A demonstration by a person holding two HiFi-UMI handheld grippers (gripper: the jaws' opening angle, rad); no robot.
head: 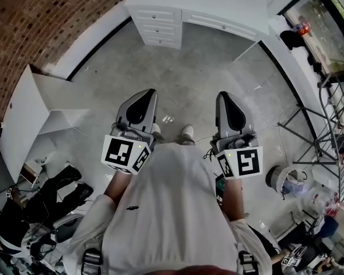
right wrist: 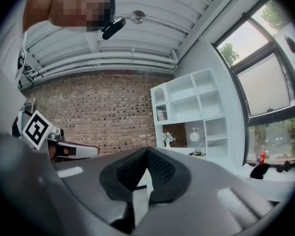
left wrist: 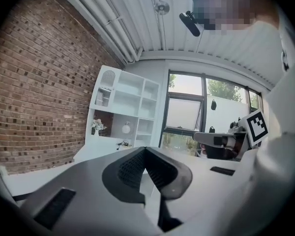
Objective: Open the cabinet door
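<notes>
Our white-shirted torso [head: 178, 211] fills the bottom of the head view. Just ahead of it we hold the grey left gripper [head: 149, 93] and the grey right gripper [head: 223, 95] side by side, each with its black fingers [left wrist: 130, 167] pressed together on nothing. Straight ahead, well apart across the grey concrete floor [head: 189, 76], stands the white cabinet unit with drawers [head: 160, 23]. Both grippers point toward it. The left one lines up with the drawer stack, and neither seems nearer. We cannot make out a door handle from here, so we judge that the approach comes first.
</notes>
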